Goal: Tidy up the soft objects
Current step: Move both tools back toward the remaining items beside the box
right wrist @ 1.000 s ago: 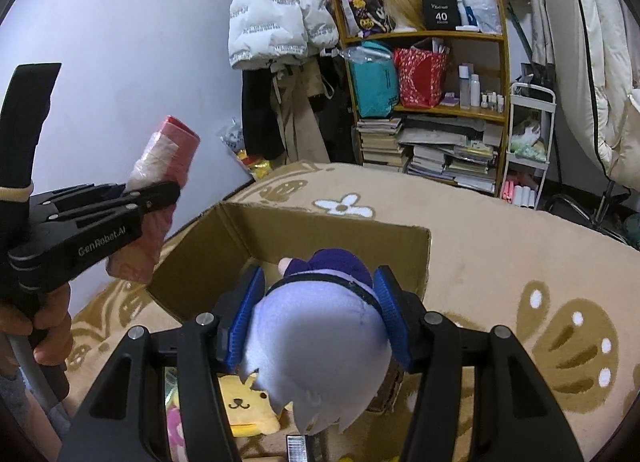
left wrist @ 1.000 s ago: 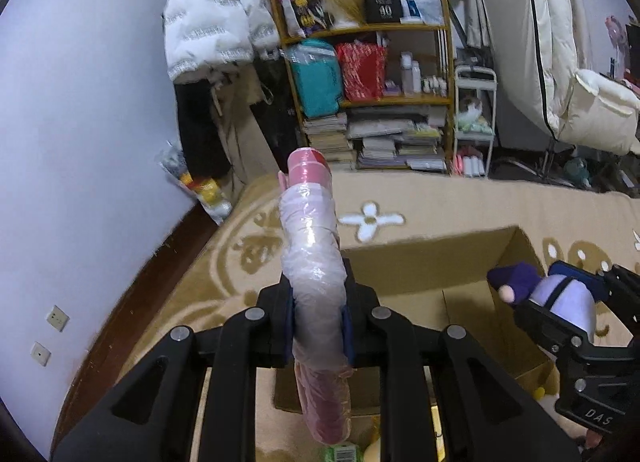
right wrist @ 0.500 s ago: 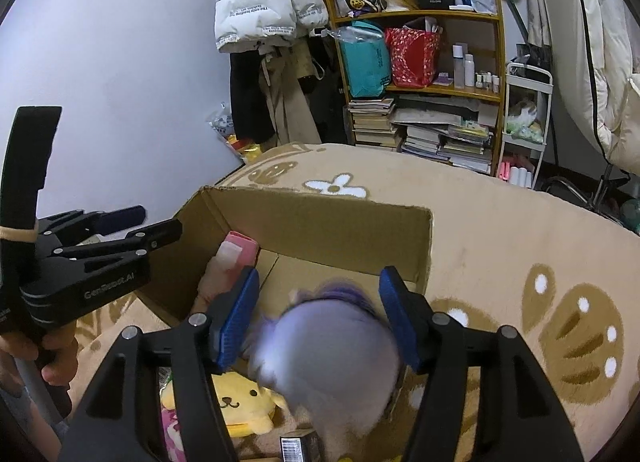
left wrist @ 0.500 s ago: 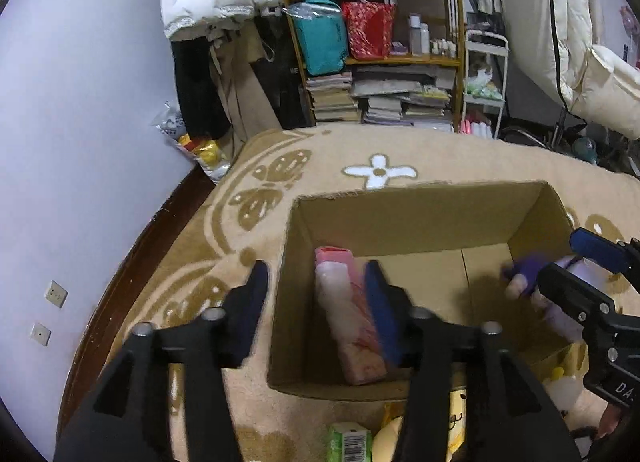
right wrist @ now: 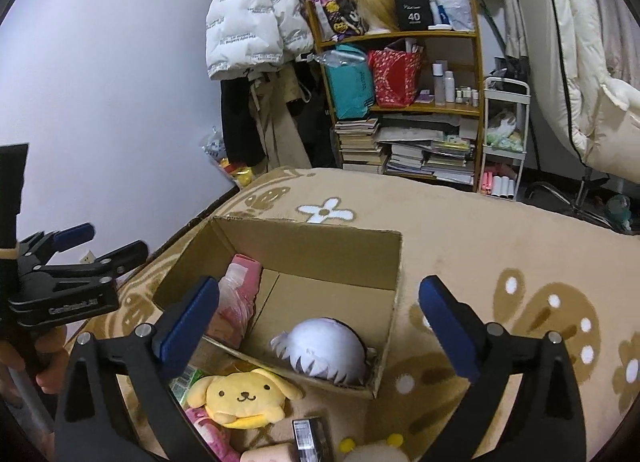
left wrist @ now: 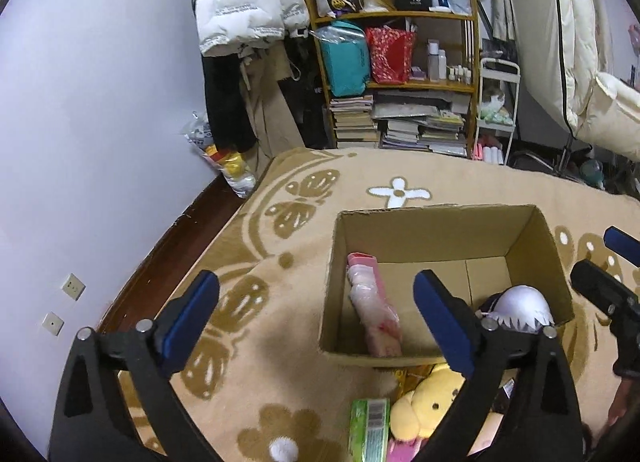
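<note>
An open cardboard box [left wrist: 440, 218] [right wrist: 304, 234] stands on the tan rug. A pink plastic-wrapped bundle [left wrist: 374, 304] [right wrist: 236, 298] leans in its left side. A white and purple plush [left wrist: 520, 308] [right wrist: 324, 354] lies in its near right corner. My left gripper [left wrist: 316, 322] is open and empty above the box's left edge; it also shows in the right wrist view [right wrist: 100, 242]. My right gripper [right wrist: 320, 322] is open and empty above the box; its fingers [left wrist: 600, 286] show at the right of the left wrist view.
A yellow dog plush [right wrist: 240, 398] [left wrist: 424, 406], a green packet [left wrist: 368, 422], a pink item [right wrist: 208, 430] and a small dark box [right wrist: 310, 438] lie on the rug in front of the box. A shelf [left wrist: 396, 74] and hanging coats stand behind.
Both grippers opened wide. The pink bundle and the white and purple plush dropped from the grippers into the box and came to rest. Both grippers have drawn back and up.
</note>
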The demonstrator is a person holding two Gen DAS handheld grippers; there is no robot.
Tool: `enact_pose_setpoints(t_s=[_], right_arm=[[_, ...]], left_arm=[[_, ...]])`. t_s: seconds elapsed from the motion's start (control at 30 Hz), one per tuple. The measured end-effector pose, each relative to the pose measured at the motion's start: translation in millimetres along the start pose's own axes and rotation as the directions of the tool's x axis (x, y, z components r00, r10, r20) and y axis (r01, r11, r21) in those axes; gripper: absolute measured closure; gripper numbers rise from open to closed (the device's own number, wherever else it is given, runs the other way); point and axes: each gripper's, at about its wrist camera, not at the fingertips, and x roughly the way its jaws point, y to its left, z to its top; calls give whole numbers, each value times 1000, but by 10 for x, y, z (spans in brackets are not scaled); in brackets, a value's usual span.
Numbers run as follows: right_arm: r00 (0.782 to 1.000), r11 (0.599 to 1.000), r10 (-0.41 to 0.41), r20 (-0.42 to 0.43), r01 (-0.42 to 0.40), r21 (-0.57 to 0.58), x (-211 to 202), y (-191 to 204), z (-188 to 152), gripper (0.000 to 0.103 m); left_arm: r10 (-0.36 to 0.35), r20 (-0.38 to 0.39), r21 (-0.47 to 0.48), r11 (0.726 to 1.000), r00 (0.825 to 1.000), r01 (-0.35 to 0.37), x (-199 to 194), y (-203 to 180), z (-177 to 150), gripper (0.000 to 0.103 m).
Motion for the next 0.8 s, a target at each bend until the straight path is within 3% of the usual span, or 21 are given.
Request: enact_pose_setpoints(t_s=[0.4,0.8], right_arm=[[1000,1000,-7,10,7,11,-418,6,-175,0],[999,1000,-16,-30,17,20,-563,28,-512,0]], left_arm=[[20,16,-43,999,1000,-19,-433,226,-209,0],[20,-91,-64,998,996,-26,-435,268,-596,0]])
